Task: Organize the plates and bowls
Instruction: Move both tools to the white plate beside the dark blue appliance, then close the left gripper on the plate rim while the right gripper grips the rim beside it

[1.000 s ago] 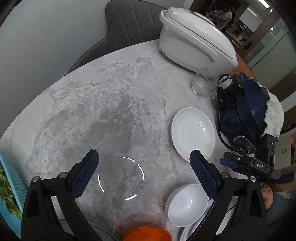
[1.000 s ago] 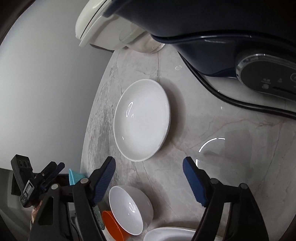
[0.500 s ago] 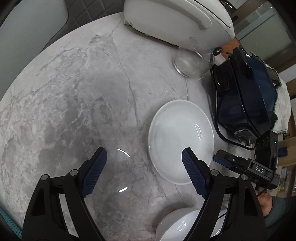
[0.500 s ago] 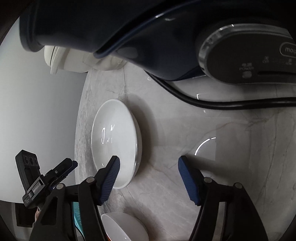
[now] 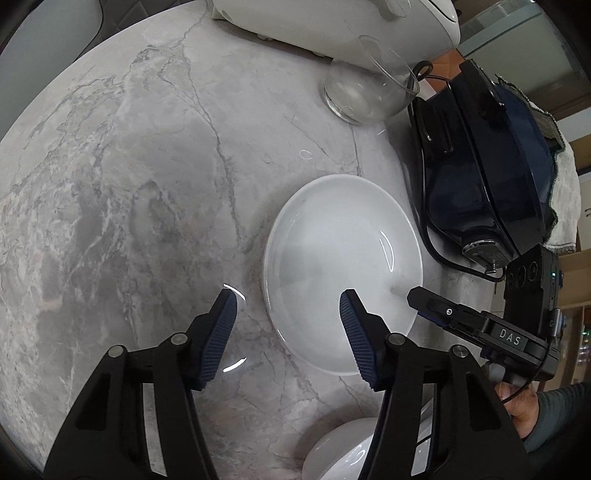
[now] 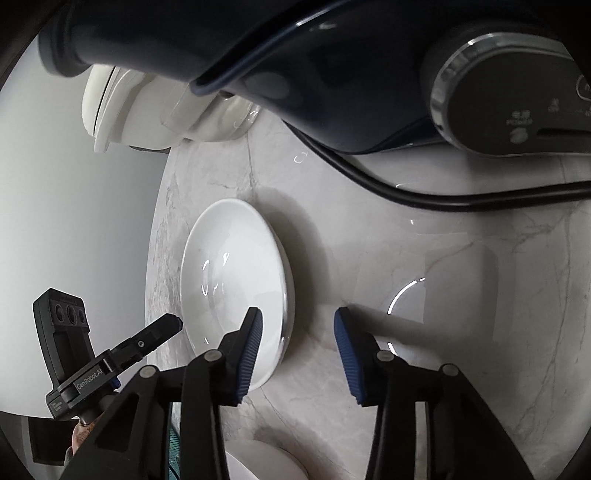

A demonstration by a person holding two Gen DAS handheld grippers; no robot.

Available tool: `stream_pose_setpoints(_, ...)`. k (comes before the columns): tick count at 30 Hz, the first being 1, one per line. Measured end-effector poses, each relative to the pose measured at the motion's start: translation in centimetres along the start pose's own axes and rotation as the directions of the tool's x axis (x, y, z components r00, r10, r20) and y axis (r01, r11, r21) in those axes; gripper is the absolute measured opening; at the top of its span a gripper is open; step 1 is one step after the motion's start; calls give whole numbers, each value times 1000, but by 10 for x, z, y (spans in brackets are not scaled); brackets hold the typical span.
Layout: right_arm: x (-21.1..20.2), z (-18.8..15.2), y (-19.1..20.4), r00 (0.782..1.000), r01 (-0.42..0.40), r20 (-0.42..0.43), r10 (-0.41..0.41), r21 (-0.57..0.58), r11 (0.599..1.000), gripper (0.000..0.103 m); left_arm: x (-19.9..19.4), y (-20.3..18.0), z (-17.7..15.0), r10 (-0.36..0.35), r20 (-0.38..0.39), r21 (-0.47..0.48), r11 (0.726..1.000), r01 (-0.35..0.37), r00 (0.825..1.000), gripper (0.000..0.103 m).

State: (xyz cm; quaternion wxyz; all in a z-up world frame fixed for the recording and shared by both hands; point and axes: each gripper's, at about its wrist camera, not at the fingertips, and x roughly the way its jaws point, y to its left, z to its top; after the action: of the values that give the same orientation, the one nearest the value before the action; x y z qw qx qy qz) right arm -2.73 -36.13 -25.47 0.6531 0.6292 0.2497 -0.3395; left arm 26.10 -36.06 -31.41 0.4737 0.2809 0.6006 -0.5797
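- Left gripper (image 5: 286, 332): jaws half spread, just been closing. The near-left rim of the white plate (image 5: 343, 269) lies between the pads; neither pad presses on it. Nothing is held.
- Right gripper (image 6: 297, 352): jaws half spread, just been closing. The opposite rim of the same plate passes between the pads, the left pad over the dish and the right pad over bare desk (image 6: 461, 295). Contact cannot be confirmed; treat as not yet gripped.
- Handling, by judgement: the plate appears to be glazed ceramic, so rigid, moderately heavy, slippery and breakable. Take hold at the rim, one pad above and one below, on opposite edges, and lift level. A one-sided grip may let it swing or slide out.
- Appearance: round, shallow, plain white, glossy with curved highlights, empty.
- Location: flat on the grey marbled desk, near its right edge in the left wrist view, just beside the black power cord (image 6: 424, 192) of the dark blue appliance (image 5: 491, 166).
- Nearby: a clear glass (image 5: 365, 92) and a white cooker (image 5: 332, 22) lie beyond; a white bowl (image 5: 340, 454) sits closer in.
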Motion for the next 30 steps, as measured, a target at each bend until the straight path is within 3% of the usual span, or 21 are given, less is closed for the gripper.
stream_pose_setpoints(4, 0, 1, 2, 999, -1, 38, 0, 16, 1000, 44, 5, -3, 6, -13, -9, 16, 1000, 13, 1000, 53)
stream_pose_setpoints(6, 0, 2, 3, 998, 4, 59, -5, 10, 1000, 43, 8, -5, 9, -16, -18, 23, 1000, 16, 1000, 39)
stream_pose_setpoints(11, 8, 7, 9, 998, 19, 56, -20, 9, 1000, 31, 14, -9, 10, 6, -43, 54, 999, -3, 999, 38)
stream_pose_setpoints(22, 12, 12, 10, 999, 18, 46, -17, -15, 1000, 17, 20, 0, 7, 9, -50, 35, 999, -7, 999, 26)
stream_pose_setpoints(27, 12, 12, 10, 998, 36, 52, -34, -38, 999, 12, 19, 7, 6, 39, -39, 10, 999, -39, 998, 9)
stream_pose_setpoints(30, 12, 13, 12, 998, 44, 48, -42, -60, 997, 10, 18, 11, 6, 59, -34, -3, 998, -59, 998, 7)
